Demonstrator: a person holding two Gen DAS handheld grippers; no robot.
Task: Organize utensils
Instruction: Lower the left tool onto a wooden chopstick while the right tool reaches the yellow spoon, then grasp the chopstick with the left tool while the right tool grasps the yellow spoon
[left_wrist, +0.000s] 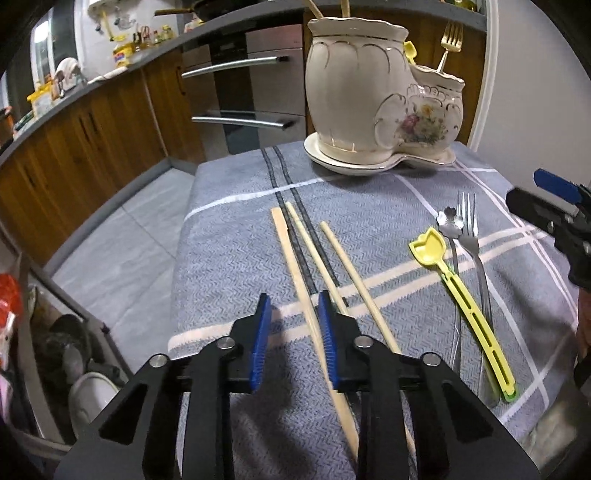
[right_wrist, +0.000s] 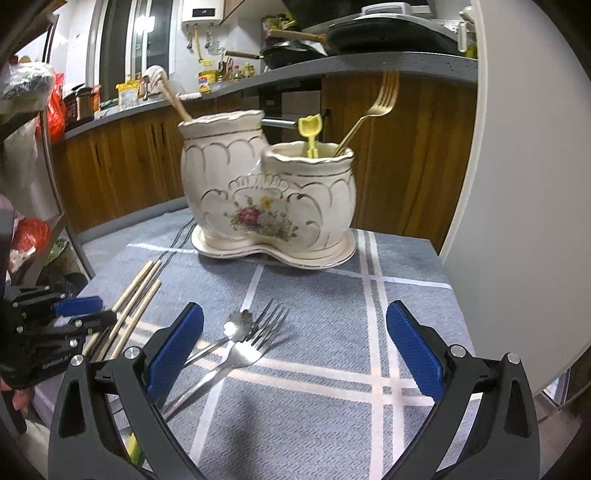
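Three wooden chopsticks (left_wrist: 295, 258) lie on the blue plaid cloth (left_wrist: 229, 236). My left gripper (left_wrist: 295, 306) is low over them, jaws partly open around the leftmost chopstick, not closed on it. A yellow spoon (left_wrist: 465, 295), a steel fork (left_wrist: 471, 236) and a flower-ended steel spoon (left_wrist: 448, 221) lie to the right. My right gripper (right_wrist: 295, 332) is wide open and empty above the fork (right_wrist: 255, 343) and flower spoon (right_wrist: 240, 321). The cream two-pot ceramic holder (right_wrist: 273, 192) stands behind, holding a gold fork (right_wrist: 384, 96), a yellow spoon (right_wrist: 310, 129) and wooden sticks (right_wrist: 177, 99).
The holder (left_wrist: 369, 96) sits on its saucer at the cloth's far end. Wooden kitchen cabinets (left_wrist: 92, 136) and an oven (left_wrist: 251, 92) lie beyond. A white fridge wall (right_wrist: 517, 184) stands close on the right. A rack with bowls (left_wrist: 74, 350) stands left of the table.
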